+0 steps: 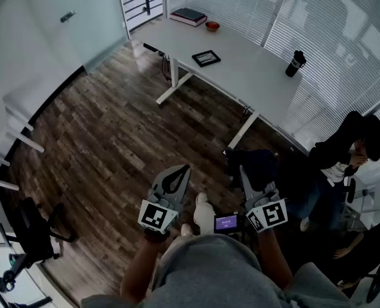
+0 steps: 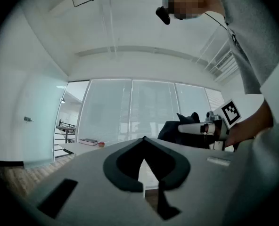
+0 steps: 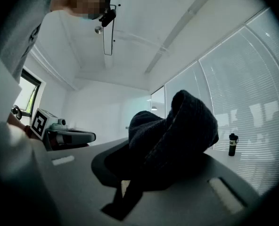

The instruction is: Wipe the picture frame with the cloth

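Item: left gripper (image 2: 144, 139) — jaws pressed together, nothing between them, pointing level.
Item: right gripper (image 1: 248, 174) — jaws pinched on a dark cloth (image 3: 177, 131), which bunches up over the jaw tips.
Both are held low in the head view, at 6 o'clock, side by side above the floor.

Item: picture frame (image 1: 206, 58) — small, dark-bordered, lying flat on the white table (image 1: 254, 82), at 12 o'clock from the grippers and well apart from them.
On the same table: a stack of books (image 1: 189, 16) and a small red bowl (image 1: 212, 25) at the far end, at 11 to 12 o'clock; a black bottle (image 1: 295, 63) near the window edge, at 1 o'clock.

Surface and room: dark wood-plank floor (image 1: 113, 140); closed white blinds (image 1: 331, 37) along the window wall behind the table; frosted glass wall (image 1: 68, 18) at 10 o'clock.
A black office chair (image 1: 33, 236) stands at 8 o'clock.
A person in dark clothing (image 1: 344, 153) is at 3 o'clock.
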A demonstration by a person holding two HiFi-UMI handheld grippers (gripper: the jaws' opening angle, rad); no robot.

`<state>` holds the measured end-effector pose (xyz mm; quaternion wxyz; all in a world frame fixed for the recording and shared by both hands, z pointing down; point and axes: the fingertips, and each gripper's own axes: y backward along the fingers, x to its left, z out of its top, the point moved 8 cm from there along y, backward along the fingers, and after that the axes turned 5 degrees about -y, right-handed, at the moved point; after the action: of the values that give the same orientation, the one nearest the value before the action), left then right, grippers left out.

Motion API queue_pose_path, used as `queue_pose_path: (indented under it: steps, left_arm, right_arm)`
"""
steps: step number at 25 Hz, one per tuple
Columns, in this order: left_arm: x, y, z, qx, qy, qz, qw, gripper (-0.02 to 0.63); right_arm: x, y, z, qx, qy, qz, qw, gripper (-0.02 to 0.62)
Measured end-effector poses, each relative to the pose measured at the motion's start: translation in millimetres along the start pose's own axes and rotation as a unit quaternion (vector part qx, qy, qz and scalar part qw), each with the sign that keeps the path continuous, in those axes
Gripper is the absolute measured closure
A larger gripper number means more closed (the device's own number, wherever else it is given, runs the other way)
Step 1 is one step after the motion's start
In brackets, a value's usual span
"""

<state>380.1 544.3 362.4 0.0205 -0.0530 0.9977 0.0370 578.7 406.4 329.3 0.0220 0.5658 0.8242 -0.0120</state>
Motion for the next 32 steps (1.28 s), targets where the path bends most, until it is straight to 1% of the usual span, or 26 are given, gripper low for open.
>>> queue_pose_path:
  steps: [5, 8, 10, 13, 16, 19, 22, 25, 28, 30, 32]
  left_arm:
    - [43.3, -39.0, -11.7, 0.004, -0.006, -0.002, 1.0, 0.603]
    - [79.5, -74.0, -25.9, 0.012, -0.01, -0.007, 0.9999, 0.595]
    - [105.0, -98.0, -36.8, 0.022, -0.011, -0.012, 0.9996, 0.595]
    - [144.6, -139.9, -47.9, 0.05, -0.017, -0.021, 0.9984, 0.589]
    - [182.8, -188.6, -56.8, 0.062, -0.017, -0.031, 0.9974, 0.589]
    - [214.5, -231.4, -73.2, 0.074, -0.017, -0.035, 0.9965, 0.589]
    - [234.1, -275.0, -81.5, 0.072, -0.005, -0.042, 0.9965, 0.588]
    - [251.1, -306.5, -89.7, 0.084, 0.0, -0.064, 0.9945, 0.58]
    - [277.4, -337.5, -94.2, 0.094, 0.0, -0.08, 0.9924, 0.558]
    - [299.4, -356.7, -103.7, 0.101, 0.001, -0.093, 0.9905, 0.549]
    - [320.0, -374.9, -119.4, 0.113, -0.002, -0.116, 0.9869, 0.536]
  right_arm:
    - [-30.8, -56.2, -16.6, -0.001, -0.009, 0.011, 1.0, 0.546]
    - [-60.9, -106.3, -27.5, 0.002, 0.005, 0.018, 1.0, 0.541]
    - [-82.0, -142.3, -35.6, 0.005, 0.014, 0.012, 1.0, 0.54]
    - [-118.1, -195.8, -41.1, 0.008, 0.009, 0.001, 1.0, 0.54]
    - [-159.7, -245.2, -48.5, 0.012, 0.005, -0.014, 1.0, 0.54]
    - [-199.7, -288.4, -56.4, 0.032, 0.011, -0.029, 0.999, 0.538]
    - [-237.9, -323.3, -60.3, 0.048, 0.011, -0.042, 0.998, 0.538]
    - [-264.9, -348.3, -62.7, 0.067, 0.013, -0.054, 0.996, 0.537]
    - [-289.8, -378.5, -65.7, 0.095, 0.035, -0.071, 0.992, 0.537]
    - [-303.6, -401.3, -75.7, 0.115, 0.048, -0.085, 0.989, 0.535]
    - [-315.6, -418.6, -88.4, 0.129, 0.049, -0.101, 0.985, 0.535]
